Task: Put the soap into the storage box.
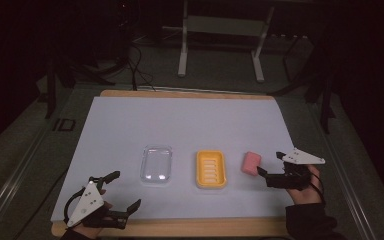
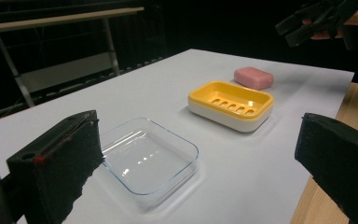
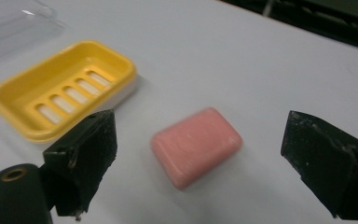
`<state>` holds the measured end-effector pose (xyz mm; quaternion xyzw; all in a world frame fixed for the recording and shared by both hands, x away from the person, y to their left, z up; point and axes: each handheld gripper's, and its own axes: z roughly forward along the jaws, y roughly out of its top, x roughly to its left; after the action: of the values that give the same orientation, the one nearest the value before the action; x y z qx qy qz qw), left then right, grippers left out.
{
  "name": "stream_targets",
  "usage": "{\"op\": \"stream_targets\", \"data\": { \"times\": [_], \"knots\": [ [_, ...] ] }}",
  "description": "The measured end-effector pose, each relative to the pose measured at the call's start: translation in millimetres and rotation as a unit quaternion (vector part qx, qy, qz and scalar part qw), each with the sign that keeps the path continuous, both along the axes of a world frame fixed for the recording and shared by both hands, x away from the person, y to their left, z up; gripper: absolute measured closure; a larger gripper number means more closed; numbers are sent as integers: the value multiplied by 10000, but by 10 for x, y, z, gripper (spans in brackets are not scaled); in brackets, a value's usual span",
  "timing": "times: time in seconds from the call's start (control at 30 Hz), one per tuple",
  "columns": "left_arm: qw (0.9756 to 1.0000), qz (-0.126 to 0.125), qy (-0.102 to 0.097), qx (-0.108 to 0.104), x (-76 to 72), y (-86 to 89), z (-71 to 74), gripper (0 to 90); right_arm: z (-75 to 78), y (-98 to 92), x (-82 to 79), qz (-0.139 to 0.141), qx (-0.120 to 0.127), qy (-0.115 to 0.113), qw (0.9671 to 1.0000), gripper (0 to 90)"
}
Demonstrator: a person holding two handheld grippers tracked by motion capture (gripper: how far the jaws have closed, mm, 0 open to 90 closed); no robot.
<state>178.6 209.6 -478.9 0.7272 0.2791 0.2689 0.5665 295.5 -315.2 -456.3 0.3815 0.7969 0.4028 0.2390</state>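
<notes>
The right gripper (image 3: pixel 196 163) hangs just short of the pink soap (image 3: pixel 196 145), its jaws spread wide with nothing between them, and the bar lies flat on the white table (image 3: pixel 261 56) straight ahead of that gap, slightly nearer the left-hand jaw in its own view and turned at an angle to both. Beyond that jaw, close by but apart from the bar, stands the yellow soap dish (image 3: pixel 23 100) with its slotted floor, and past that the edge of the clear lid (image 3: pixel 14 23). In the high view the same gripper (image 1: pixel 272 167) sits right beside the soap (image 1: pixel 251 163), jaws pointing toward it. The bar looks small, solid and light, likely firm enough to take a squeeze without giving, but its rounded corners and smooth, waxy-looking faces suggest it could slide or pop out under a pinch near an end. The safest hold is probably across the two long flat sides near the middle, with the jaws turned to lie square to those sides and low enough to catch the full height of the bar. The left gripper (image 2: pixel 191 186) rests well back at the near table edge, also wide open and empty, with the clear lid (image 2: pixel 149 158) just ahead of its jaws and the dish (image 2: pixel 230 105) and soap (image 2: pixel 254 77) farther off.
</notes>
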Motion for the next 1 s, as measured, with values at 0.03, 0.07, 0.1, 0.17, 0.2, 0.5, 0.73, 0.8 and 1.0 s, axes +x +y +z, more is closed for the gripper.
{"op": "stream_targets", "data": {
  "times": [0.03,0.07,0.1,0.17,0.2,0.5,0.73,0.8,1.0],
  "knots": [
    [10000,12,-7,4,-1,0,1,10,-7,-12,10,-82,14,40,10000,104],
    [10000,14,-6,12,-3,1,1,10,-12,-20,20,-178,13,86,9998,104],
    [10000,14,-3,16,-3,1,1,10,-11,-26,27,-295,-45,101,9995,104],
    [10000,17,-7,32,-3,-2,1,9,-2,-38,45,-474,-5,201,9987,104],
    [10000,17,-7,32,-3,-2,1,10,1,-45,51,-539,-22,228,9983,104],
    [10000,33,9,64,0,-10,-1,9,-43,-131,133,-1290,-322,796,9879,104],
    [9999,23,21,110,4,-17,-5,9,-82,-213,194,-1789,-211,1602,9705,104],
    [9999,29,21,105,7,-16,-5,9,-100,-237,209,-1944,-304,1846,9629,125],
    [9999,38,31,120,8,-17,-6,9,-136,-261,225,-1963,-620,2308,9510,131]
  ]
}}
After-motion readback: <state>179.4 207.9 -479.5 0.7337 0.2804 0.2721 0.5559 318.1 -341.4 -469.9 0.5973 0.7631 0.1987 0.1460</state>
